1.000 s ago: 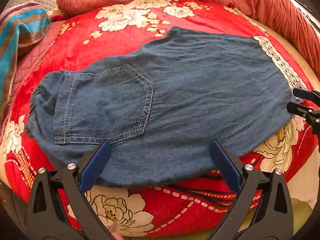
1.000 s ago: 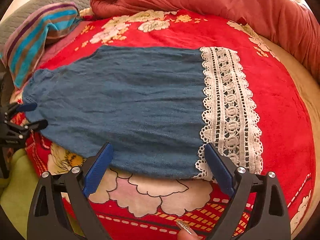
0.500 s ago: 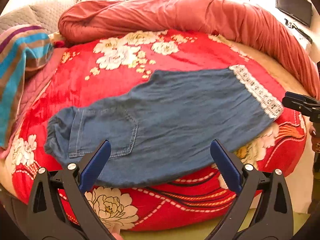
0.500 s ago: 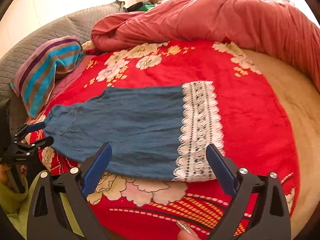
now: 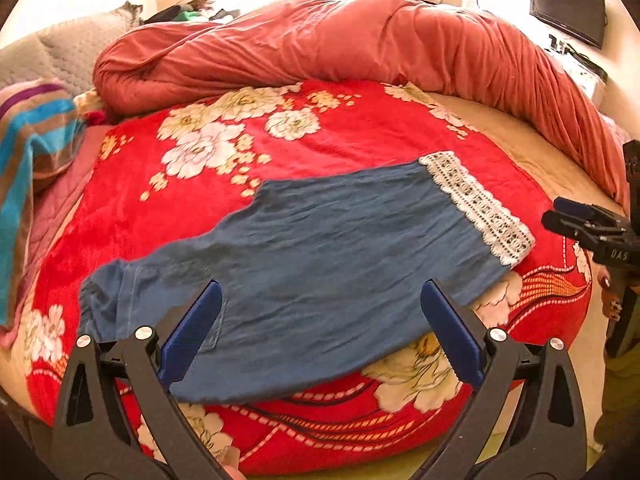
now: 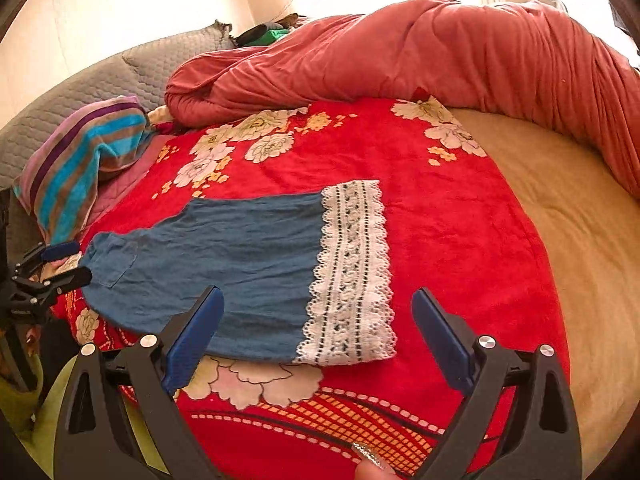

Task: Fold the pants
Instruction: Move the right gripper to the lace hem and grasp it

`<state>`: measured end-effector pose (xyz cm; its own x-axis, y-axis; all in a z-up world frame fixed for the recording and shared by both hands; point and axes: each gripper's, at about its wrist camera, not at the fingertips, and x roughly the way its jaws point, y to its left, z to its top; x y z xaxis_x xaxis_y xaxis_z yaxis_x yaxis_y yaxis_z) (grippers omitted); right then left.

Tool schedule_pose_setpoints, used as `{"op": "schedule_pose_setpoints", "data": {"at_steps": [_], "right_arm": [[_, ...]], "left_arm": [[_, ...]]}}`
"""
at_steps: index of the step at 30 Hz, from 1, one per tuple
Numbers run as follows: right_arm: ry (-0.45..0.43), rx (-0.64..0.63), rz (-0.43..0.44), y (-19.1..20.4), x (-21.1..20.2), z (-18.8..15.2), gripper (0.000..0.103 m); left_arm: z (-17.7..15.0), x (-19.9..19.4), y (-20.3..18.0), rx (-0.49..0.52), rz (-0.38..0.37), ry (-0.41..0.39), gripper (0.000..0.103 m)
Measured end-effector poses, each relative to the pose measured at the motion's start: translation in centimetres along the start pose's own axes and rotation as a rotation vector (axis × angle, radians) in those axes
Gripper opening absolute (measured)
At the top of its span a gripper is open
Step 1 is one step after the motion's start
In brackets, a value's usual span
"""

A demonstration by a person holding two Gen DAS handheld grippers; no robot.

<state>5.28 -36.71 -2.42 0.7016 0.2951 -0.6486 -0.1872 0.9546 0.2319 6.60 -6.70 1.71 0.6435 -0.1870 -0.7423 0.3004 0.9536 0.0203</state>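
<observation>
Blue denim pants [image 5: 320,260] with a white lace hem [image 5: 480,208] lie flat, folded lengthwise, on a red floral blanket [image 5: 320,140]. They also show in the right wrist view [image 6: 240,264], lace hem [image 6: 352,272] to the right. My left gripper [image 5: 320,328] is open and empty, raised above the waist end near the front edge. My right gripper [image 6: 316,332] is open and empty, raised above the hem end. Each gripper shows at the edge of the other's view: the right [image 5: 576,224], the left [image 6: 56,264].
A rolled salmon duvet [image 5: 360,48] lies along the back and right of the bed. A striped towel [image 5: 28,152] and grey quilted pillow [image 6: 100,80] lie at the left. Tan sheet [image 6: 580,240] lies to the right. A TV [image 5: 568,8] hangs on the wall.
Both grippers have pulled back and up from the pants, which look smaller and farther now. The pants lie still. Both grippers stay open.
</observation>
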Motion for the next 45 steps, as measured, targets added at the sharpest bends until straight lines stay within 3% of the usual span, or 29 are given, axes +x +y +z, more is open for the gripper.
{"op": "schedule_pose_setpoints", "data": {"at_steps": [16, 31, 36, 40, 45], "right_arm": [[0.041, 0.035, 0.008, -2.0, 1.9, -1.5, 0.094], [0.102, 0.103, 0.046, -3.2, 5.5, -2.8, 0.094], [0.102, 0.101, 0.087, -3.1, 5.9, -2.6, 0.078], [0.101, 0.115, 0.116, -3.0, 6.6, -2.3, 0.072], [0.095, 0.126, 0.147, -3.3, 7.1, -2.2, 0.064]], "left_arm": [[4.8, 5.2, -4.3, 0.113, -0.042, 0.056, 0.093], [8.9, 14.3, -6.4, 0.169, -0.093, 0.153, 0.093], [9.8, 16.9, -7.7, 0.200, -0.118, 0.174, 0.090], [10.3, 19.1, -8.8, 0.228, -0.143, 0.200, 0.079], [11.1, 21.4, -9.7, 0.237, -0.159, 0.226, 0.079]]}}
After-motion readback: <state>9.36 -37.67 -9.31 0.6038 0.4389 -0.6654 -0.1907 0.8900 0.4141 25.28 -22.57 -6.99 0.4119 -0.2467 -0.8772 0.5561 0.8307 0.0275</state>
